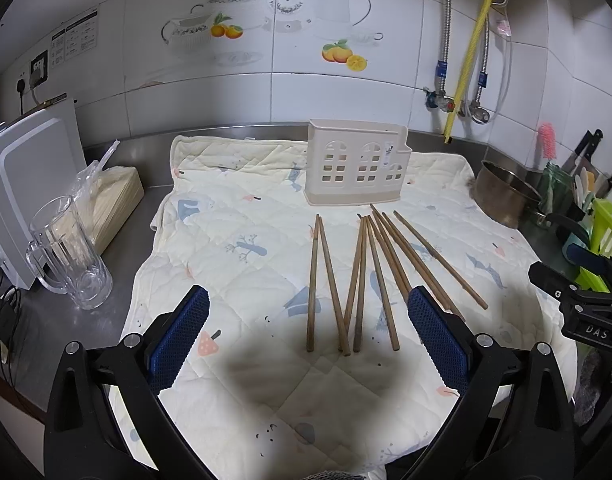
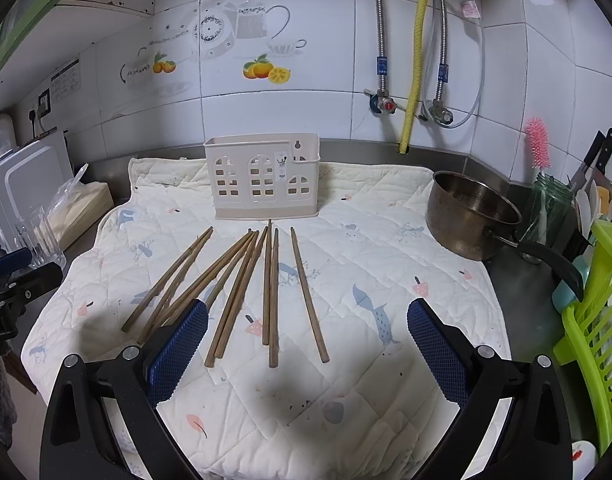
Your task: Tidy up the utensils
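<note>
Wooden chopsticks (image 2: 242, 288) on quilt (image 2: 386, 240), holder (image 2: 262, 178) behind

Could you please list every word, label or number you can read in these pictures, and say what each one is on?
"DAS": white letters on the right gripper, seen at the edge of the left wrist view.
Notice sheet on the wall tiles: printed text, too small to read.
Sticker on the utensil holder: too small to read.
Pink tag on the hose: blurred, unreadable.
</note>
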